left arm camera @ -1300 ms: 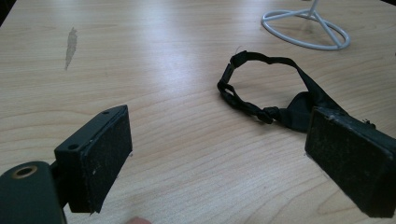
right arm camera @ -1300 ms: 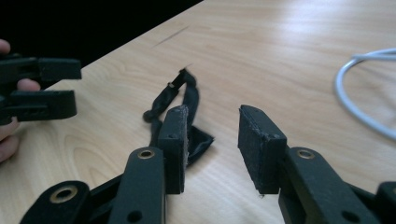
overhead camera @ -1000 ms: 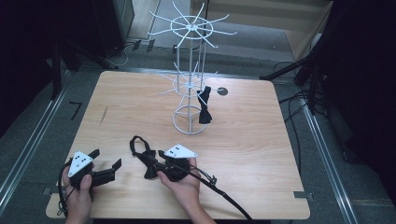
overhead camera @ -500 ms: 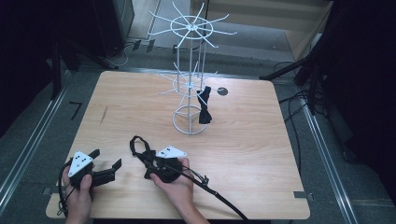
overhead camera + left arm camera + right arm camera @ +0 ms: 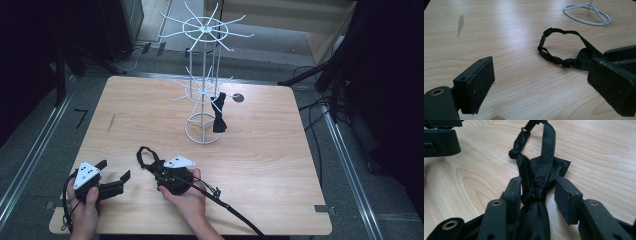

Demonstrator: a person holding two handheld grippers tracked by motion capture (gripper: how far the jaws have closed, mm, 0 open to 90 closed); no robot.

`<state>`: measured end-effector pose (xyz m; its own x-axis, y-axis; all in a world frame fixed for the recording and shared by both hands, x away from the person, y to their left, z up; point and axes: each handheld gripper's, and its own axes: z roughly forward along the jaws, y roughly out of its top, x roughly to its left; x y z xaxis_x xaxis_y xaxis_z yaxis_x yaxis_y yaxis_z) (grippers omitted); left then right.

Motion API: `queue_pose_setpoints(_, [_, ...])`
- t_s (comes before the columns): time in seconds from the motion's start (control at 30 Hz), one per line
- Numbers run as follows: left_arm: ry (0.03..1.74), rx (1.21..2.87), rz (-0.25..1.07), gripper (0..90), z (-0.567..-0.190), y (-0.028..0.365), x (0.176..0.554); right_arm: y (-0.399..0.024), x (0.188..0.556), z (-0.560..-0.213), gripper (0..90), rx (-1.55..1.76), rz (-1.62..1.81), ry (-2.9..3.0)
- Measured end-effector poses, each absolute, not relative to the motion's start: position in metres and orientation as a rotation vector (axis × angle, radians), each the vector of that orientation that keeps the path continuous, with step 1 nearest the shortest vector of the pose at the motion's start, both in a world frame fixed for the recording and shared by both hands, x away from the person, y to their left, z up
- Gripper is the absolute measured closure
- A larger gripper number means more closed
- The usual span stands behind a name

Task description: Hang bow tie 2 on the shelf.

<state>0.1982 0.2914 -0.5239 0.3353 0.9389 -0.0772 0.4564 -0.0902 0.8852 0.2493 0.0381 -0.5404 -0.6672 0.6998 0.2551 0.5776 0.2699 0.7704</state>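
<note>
A black bow tie (image 5: 534, 170) lies flat on the wooden table (image 5: 260, 150), and its strap loop (image 5: 148, 156) curls out to the left. My right gripper (image 5: 539, 183) is low over it with the centre knot between the jaws. The left pad touches the fabric, while bare wood shows beside the right pad, so the gripper is open. My left gripper (image 5: 114, 171) rests open near the front left corner with nothing between its pads (image 5: 476, 85). From there I see the strap (image 5: 554, 58) just ahead.
A white wire rack (image 5: 204, 90) stands at the table's middle back, with a second black bow tie (image 5: 218, 112) hanging from a lower arm. A cable (image 5: 235, 212) trails from the right gripper toward the front edge. Dark stands and cables surround the table.
The right hand and its gripper have edged slightly to the left over the bow tie. The left gripper has stayed where it was.
</note>
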Motion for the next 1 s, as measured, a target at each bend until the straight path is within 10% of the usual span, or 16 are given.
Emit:
queue_pose_setpoints(0.43, [1.262, 1.702, 0.675, 8.2, -0.524, 0.291, 0.198, 0.04, 0.246, -0.54, 75.9, 1.115, 1.27, 2.388])
queue_pose_setpoints(1.0, [1.26, 1.703, 0.669, 8.1, -0.524, 0.292, 0.198, 0.031, 0.237, -0.535, 77.4, 1.091, 1.364, 2.229])
